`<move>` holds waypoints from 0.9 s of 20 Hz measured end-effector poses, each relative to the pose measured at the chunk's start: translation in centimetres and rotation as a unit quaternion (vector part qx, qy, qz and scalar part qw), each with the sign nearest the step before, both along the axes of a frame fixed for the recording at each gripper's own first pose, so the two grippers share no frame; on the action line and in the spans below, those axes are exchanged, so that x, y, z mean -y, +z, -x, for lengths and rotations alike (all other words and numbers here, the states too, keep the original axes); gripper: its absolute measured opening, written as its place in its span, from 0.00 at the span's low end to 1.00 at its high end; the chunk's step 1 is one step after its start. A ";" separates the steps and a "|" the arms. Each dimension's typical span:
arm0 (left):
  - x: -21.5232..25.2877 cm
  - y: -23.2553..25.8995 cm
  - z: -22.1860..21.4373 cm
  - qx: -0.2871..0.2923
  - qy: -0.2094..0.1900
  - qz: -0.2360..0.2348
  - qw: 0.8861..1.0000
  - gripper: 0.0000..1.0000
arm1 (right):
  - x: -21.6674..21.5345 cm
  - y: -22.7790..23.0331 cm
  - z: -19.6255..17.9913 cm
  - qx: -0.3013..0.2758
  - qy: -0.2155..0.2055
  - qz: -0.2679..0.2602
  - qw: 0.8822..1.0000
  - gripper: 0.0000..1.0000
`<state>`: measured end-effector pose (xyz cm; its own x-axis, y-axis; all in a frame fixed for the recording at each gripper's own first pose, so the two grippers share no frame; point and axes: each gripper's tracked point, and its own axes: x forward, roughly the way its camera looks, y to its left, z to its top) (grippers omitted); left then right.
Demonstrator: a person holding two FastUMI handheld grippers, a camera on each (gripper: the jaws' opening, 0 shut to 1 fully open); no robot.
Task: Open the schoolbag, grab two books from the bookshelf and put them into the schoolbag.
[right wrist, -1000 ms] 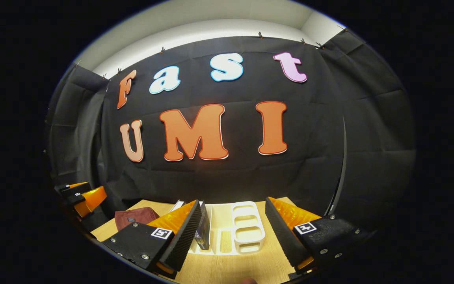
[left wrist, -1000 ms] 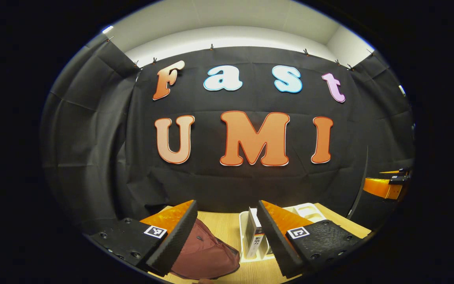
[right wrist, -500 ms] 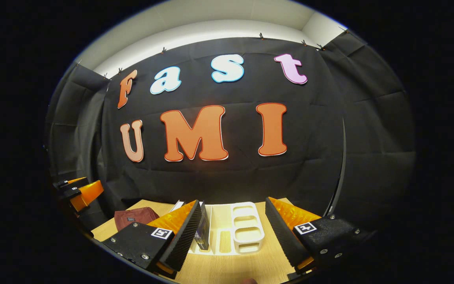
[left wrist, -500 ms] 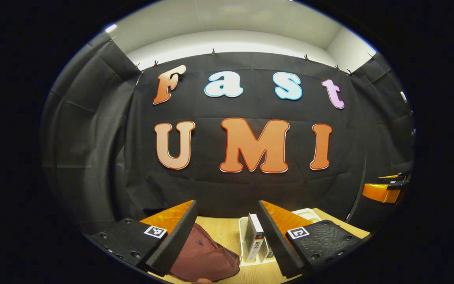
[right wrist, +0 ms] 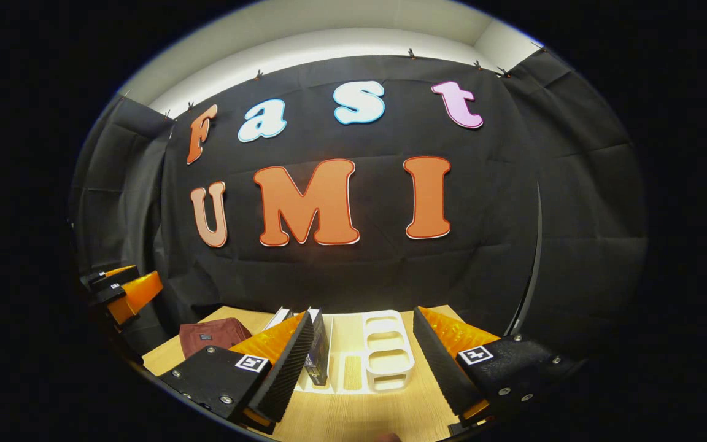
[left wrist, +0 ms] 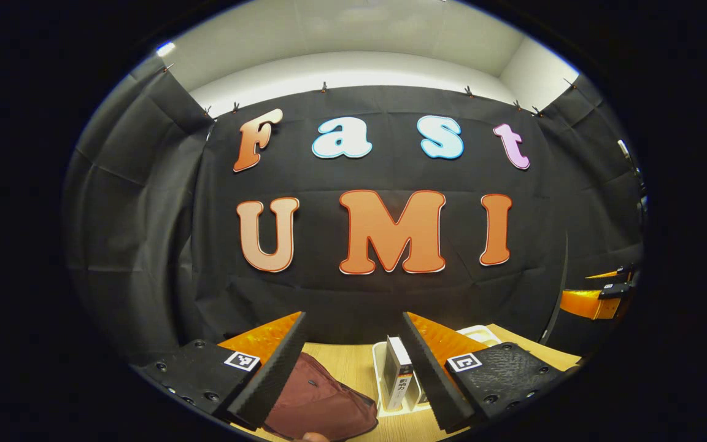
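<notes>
— Left of the white bookshelf [right wrist: 353, 362] lies the maroon schoolbag [left wrist: 320, 402], flat on the wooden table [right wrist: 359, 417]. Both look untouched.

— I hold the left gripper [left wrist: 350, 368] and right gripper [right wrist: 359, 365] raised, jaws spread, gripping nothing, ready to start.

— Obstacles?

— Two books [left wrist: 397, 371] stand upright in the bookshelf; its empty dividers crowd them.
</notes>
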<state>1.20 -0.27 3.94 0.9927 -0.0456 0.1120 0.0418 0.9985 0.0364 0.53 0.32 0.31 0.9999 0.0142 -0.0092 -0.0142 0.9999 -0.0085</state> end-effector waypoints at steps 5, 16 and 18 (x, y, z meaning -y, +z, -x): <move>-0.7 -0.2 -0.2 -0.002 0.013 0.009 1.000 0.95 | 0.2 0.2 -0.1 0.001 0.000 0.002 1.000 0.96; -1.0 -7.6 -0.7 -0.057 -0.003 -0.063 0.996 0.95 | 1.4 -1.9 0.0 -0.025 -0.017 0.005 1.000 0.96; -0.8 -10.5 -0.6 -0.075 -0.012 -0.099 0.992 0.96 | 1.9 -2.3 0.0 -0.028 -0.022 0.009 0.999 0.96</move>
